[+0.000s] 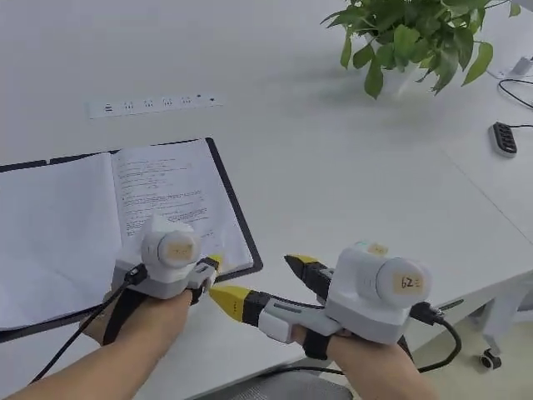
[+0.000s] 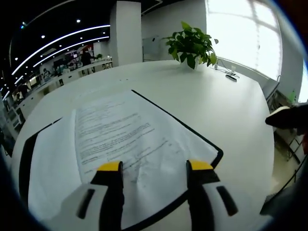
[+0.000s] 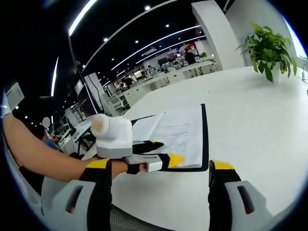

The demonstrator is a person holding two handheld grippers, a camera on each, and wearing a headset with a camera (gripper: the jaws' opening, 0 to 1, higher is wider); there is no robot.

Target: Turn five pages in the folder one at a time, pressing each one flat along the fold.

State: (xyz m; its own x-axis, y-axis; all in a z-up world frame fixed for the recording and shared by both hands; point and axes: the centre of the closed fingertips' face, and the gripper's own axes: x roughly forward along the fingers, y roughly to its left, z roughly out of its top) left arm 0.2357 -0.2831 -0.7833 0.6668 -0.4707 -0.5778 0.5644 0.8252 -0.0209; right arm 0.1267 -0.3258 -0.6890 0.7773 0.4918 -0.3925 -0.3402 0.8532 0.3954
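The folder (image 1: pixel 236 212) lies open on the tabletop (image 1: pixel 350 175), to my left. My left tongs (image 2: pixel 154 166) hang over the near outer corner of the printed right-hand page (image 2: pixel 120 130), jaws wide and holding nothing; I cannot tell whether they touch the paper. My right tongs (image 1: pixel 265 279) sit just off the folder's edge above bare tabletop, pointing in toward that corner, also wide and empty.

I judge the step in hand to be picking up a single page. To do it well, I would bring one jaw tip low to the corner and tease up the top page only. Then I would close lightly, so it neither creases nor drags a second page along. I would carry it over in an arc, not a pull, so it does not tear at the fold (image 1: pixel 117 196). Once it lies on the left side, I would run closed tips along the fold from the far end toward me, the other tongs steadying the page near its outer edge.
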